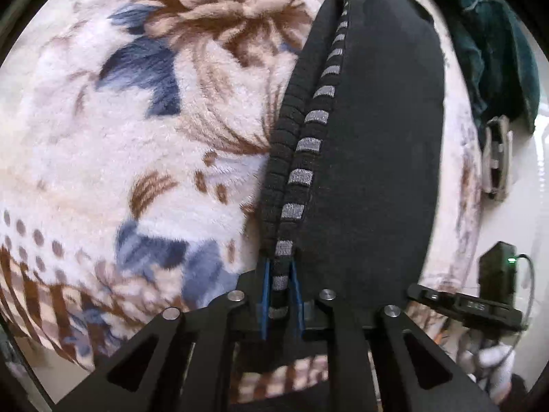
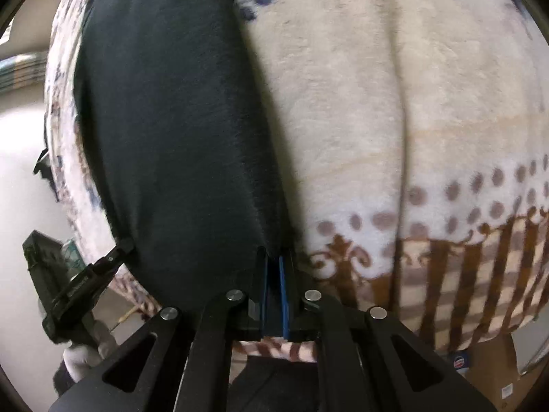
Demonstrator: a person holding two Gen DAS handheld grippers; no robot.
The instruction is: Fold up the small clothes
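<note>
A small black garment [image 1: 374, 137] with a ribbed waistband striped in grey lies stretched on a fleece blanket. My left gripper [image 1: 279, 269] is shut on the waistband's near end, the band pinched between the blue pads [image 1: 266, 285]. In the right wrist view the same black garment [image 2: 171, 130] runs up the left half of the frame. My right gripper [image 2: 273, 257] is shut on its near corner. The left gripper [image 2: 85, 281] also shows at the lower left of that view, and the right gripper [image 1: 463, 305] at the lower right of the left wrist view.
The blanket [image 1: 137, 137] is cream with brown and blue flowers; in the right wrist view the blanket [image 2: 394, 103] has a brown striped border near the edge. A dark teal cloth [image 1: 487, 34] lies at the far right. A cardboard box [image 2: 487, 370] stands below the blanket's edge.
</note>
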